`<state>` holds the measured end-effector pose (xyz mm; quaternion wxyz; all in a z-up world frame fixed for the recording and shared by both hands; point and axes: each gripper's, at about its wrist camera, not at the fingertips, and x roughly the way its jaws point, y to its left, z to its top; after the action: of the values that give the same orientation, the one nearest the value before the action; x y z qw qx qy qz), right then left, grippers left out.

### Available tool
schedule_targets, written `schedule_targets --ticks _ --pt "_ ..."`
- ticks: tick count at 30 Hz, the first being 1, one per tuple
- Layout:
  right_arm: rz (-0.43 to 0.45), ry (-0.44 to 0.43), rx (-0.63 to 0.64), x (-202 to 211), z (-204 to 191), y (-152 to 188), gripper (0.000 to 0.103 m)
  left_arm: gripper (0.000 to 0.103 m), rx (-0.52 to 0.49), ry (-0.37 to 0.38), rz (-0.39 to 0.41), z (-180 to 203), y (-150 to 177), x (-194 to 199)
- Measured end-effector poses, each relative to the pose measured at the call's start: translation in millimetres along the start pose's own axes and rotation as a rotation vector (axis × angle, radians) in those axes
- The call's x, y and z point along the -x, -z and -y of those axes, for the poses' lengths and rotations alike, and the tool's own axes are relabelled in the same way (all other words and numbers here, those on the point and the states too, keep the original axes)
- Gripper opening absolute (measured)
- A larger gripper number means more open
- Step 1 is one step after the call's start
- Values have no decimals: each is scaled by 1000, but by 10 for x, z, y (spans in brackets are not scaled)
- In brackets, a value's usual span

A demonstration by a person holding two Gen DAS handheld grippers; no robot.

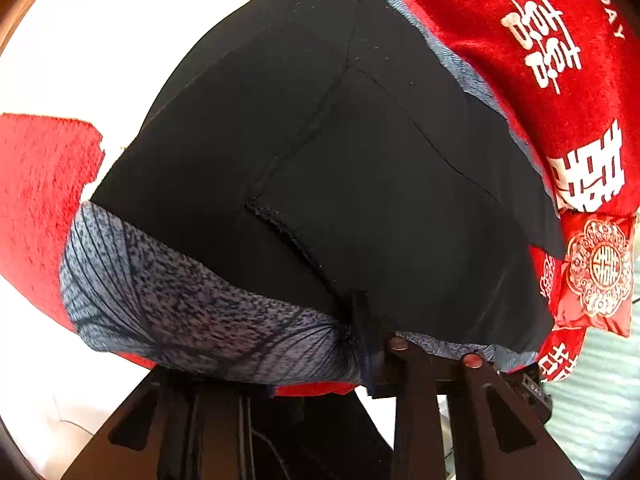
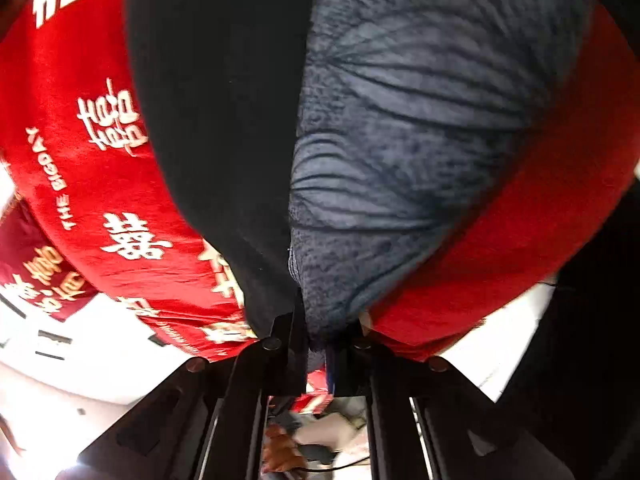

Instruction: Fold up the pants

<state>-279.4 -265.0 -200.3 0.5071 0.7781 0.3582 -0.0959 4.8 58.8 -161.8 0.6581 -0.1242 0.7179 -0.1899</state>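
The black pants (image 1: 340,152) with a grey-blue patterned lining (image 1: 192,304) fill the left wrist view, spread over a red cloth (image 1: 40,200). My left gripper (image 1: 372,344) is shut on the pants' edge where black fabric meets lining. In the right wrist view the black pants (image 2: 216,120) and the grey-blue lining (image 2: 400,160) hang close before the camera. My right gripper (image 2: 316,340) is shut on the fabric at the seam between the two.
The red cloth carries white Chinese characters (image 1: 536,40) and also shows in the right wrist view (image 2: 80,184). A red packet with a gold medallion (image 1: 600,272) lies at the right. White surface (image 1: 80,40) shows beyond the cloth.
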Motion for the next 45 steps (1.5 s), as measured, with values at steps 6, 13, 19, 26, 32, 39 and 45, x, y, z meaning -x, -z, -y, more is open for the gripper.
schedule_targets --ticks 6,13,19,26,32,39,45 --pt "-19 201 398 190 -1054 108 6 22 -23 40 58 228 -124 356" --pt "-105 298 705 60 -2156 -250 7 22 -44 79 165 703 -613 620" --pt "-188 338 726 -530 -2745 -1140 9 22 -55 25 241 1044 -1566 324" --pt "-294 507 774 -1637 -2900 -1925 10 27 21 -142 246 1055 -2325 -346" --pt "-378 494 705 -1774 -2858 -2182 15 61 64 -191 304 1126 -2365 -203" --pt "-365 408 839 -1346 -3158 -1831 62 76 -86 -313 311 1375 -2068 29" --pt "-399 599 983 -1605 -2919 -1656 46 76 -216 -345 196 1818 -2042 -813"
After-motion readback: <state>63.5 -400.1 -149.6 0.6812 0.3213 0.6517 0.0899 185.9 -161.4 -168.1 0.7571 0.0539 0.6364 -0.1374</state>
